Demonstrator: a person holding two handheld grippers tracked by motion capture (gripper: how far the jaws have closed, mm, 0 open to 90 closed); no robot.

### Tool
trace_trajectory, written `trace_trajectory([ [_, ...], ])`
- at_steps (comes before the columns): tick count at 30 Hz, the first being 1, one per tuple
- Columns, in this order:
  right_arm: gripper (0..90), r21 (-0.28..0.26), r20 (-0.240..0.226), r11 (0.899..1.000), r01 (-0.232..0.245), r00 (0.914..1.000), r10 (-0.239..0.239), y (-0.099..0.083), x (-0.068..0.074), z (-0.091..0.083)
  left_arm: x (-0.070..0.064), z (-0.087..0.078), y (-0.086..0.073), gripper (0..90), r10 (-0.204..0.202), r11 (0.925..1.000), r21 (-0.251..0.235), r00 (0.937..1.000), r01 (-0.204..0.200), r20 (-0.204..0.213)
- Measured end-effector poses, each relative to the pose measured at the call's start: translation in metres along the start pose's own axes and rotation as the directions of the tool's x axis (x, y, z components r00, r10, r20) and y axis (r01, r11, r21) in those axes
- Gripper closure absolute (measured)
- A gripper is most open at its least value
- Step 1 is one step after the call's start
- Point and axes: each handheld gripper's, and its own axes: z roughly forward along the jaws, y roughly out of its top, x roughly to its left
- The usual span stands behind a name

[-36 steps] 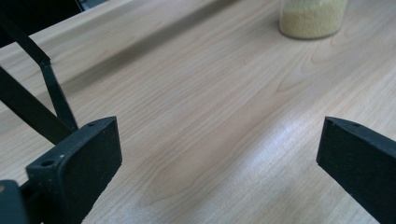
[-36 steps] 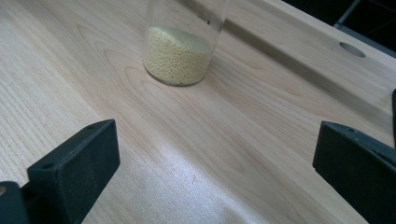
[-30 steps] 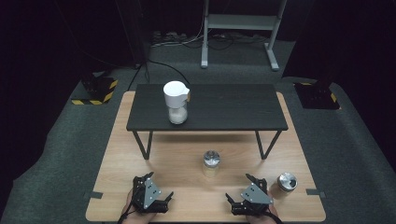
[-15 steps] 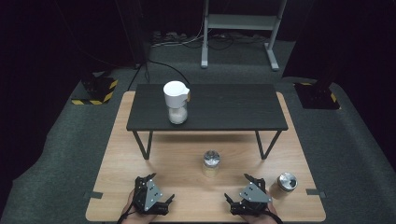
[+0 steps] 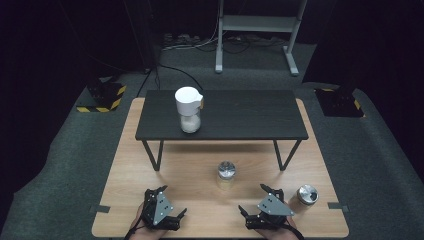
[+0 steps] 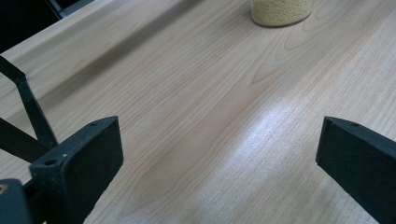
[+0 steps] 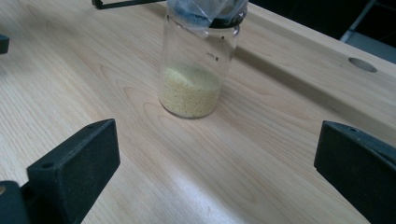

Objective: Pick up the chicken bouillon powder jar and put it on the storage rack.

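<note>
The left gripper [image 5: 167, 204] rests at the tabletop's [image 5: 190, 165] near edge, toward the left corner, jaws spread wide with nothing between them. The right gripper [image 5: 257, 200] sits at the same edge toward the right corner, equally wide and empty. Between and just beyond them stands the jar [image 5: 226, 175] of yellow grains. A second jar [image 5: 306, 197] stands just beside the right gripper.
</note>
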Motion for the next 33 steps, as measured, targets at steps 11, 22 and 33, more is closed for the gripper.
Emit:
trace_trajectory([
  [11, 0.0, -0.029, -0.016, 0.998, -0.056, 0.9983, 0.055, 0.019, -0.003, 0.01, 0.001, -0.001, -0.001, 1.0, -0.009, 0.9999, -0.011, 0.9998, 0.009, 0.015],
  [22, 0.0, -0.066, -0.037, 0.994, -0.082, 0.9961, 0.08, 0.032, 0.001, 0.022, 0.003, -0.001, -0.001, 1.0, -0.019, 0.9996, -0.02, 0.9995, 0.02, 0.023],
  [33, 0.0, -0.087, -0.033, 0.993, -0.083, 0.9962, 0.08, 0.043, 0.005, 0.037, 0.004, -0.003, -0.002, 1.0, -0.025, 0.9991, -0.033, 0.9991, 0.026, 0.036],
])
